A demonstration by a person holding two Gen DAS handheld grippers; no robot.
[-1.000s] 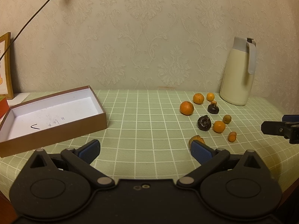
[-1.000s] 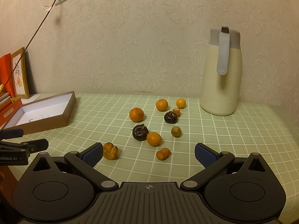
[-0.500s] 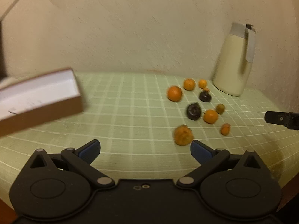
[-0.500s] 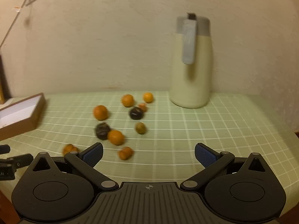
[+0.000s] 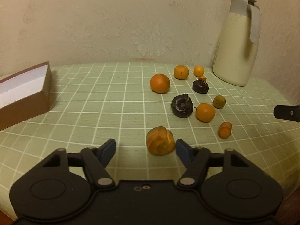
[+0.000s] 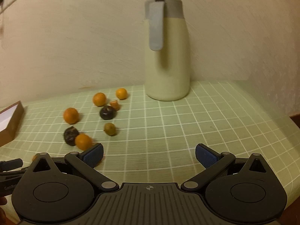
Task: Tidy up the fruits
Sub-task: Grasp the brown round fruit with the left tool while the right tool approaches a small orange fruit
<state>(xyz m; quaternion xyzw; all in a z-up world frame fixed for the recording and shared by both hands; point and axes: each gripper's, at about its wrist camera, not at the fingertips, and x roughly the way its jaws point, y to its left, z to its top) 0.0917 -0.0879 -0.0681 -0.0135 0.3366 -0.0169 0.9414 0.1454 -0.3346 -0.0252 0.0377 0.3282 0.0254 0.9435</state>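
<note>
Both wrist views look low across the table (image 5: 112, 97) toward the wall, sharing the fruit cluster (image 5: 187, 97).

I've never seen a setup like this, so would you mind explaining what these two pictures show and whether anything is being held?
There is no robot here: a person holds a two-finger claw in each hand, and each claw carries a wide-angle camera looking forward along its fingers. One picture is from the left claw, the other from the right claw.

On the green checked tablecloth lie small orange fruits, two dark fruits and a greenish one. A cream jug stands at the back and an open brown box sits to the left.

The left claw's jaws have just been closing around a wrinkled orange fruit; one pad is beside it, the other still apart, so nothing is gripped. The right claw is open and empty.
</note>
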